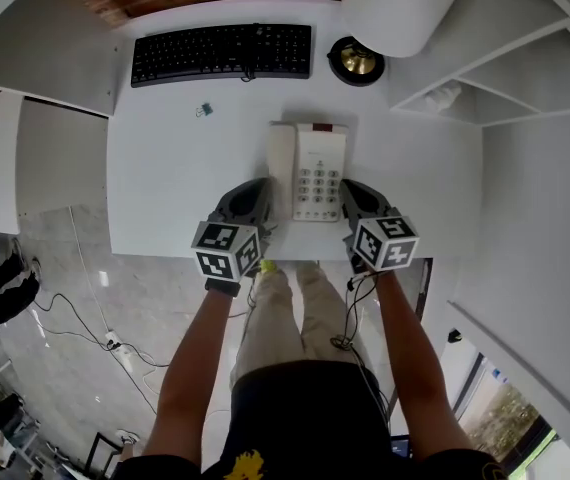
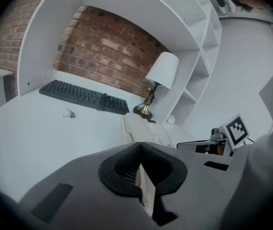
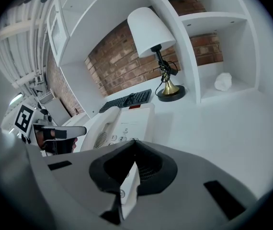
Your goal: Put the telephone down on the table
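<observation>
While each claw pinches a near corner of the phone [image 1: 319, 173], the left gripper [image 1: 264, 200] at its 7 o'clock and the right gripper [image 1: 348, 200] at its 5 o'clock, the phone is by the table's [image 1: 165, 188] 6 o'clock edge. Bare tabletop lies open at 9 and 3 o'clock. The lamp [image 1: 357, 60] stands near at 12. The keyboard [image 1: 221, 53] at 11 and the clip [image 1: 203, 110] at 10 lie well apart from it.

keyboard [image 1: 221, 53] on table [image 1: 165, 188], lamp [image 1: 357, 61] right of it, telephone [image 1: 307, 171] before them
</observation>
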### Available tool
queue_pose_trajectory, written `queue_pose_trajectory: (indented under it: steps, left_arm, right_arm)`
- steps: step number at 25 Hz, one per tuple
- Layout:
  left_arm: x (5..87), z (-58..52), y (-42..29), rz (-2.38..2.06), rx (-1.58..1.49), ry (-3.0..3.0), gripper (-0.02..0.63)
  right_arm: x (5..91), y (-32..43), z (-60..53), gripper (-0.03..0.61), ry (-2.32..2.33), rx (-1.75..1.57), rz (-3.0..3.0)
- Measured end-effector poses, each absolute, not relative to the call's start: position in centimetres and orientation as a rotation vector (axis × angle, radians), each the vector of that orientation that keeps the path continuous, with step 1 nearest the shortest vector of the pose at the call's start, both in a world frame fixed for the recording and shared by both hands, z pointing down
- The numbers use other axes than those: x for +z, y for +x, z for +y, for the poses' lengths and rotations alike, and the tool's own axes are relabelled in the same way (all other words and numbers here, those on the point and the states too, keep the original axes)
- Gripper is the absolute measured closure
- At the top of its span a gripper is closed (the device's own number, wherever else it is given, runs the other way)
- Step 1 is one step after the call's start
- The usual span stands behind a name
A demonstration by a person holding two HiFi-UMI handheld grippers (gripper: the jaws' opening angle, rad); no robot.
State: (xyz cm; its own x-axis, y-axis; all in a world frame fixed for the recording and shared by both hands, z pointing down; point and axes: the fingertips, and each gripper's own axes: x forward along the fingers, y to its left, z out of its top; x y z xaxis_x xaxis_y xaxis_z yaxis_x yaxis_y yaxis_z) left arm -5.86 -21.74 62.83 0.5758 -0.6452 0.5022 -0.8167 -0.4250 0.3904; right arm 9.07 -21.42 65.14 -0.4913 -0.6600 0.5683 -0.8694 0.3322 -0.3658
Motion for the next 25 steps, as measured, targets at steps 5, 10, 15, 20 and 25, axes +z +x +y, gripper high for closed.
queue_pose_trajectory:
  steps: [5,10,15,20,25]
  left_arm:
    - [62.6,-21.1,-5.8,-1.158,0.374,2.208,0.597]
    - [62.3,-20.5,-5.3,-1.138,0.364,2.2,0.597]
    - [60.7,-18.9,-4.9,-1.126,0.362,2.193,0.597]
    - [58.6,-17.7,-4.8,-1.103,0.334,2.187,0.597]
    - [55.5,-17.3,-5.2,-1.125,0.305,2.223,0.597]
  right_arm:
    - [64.9,8.9,-21.3,0.581,1.364,0.919,-2.283]
    - [64.3,8.7,-21.4,0.581,1.371,0.91,-2.29]
    - [62.2,8.3,-21.1,0.581,1.383,0.904,-2.309]
    - [60.1,6.8,-19.1,0.581,1.367,0.905,-2.331]
    - [57.7,5.9,-17.3,0.581,1.356,0.889,-2.362]
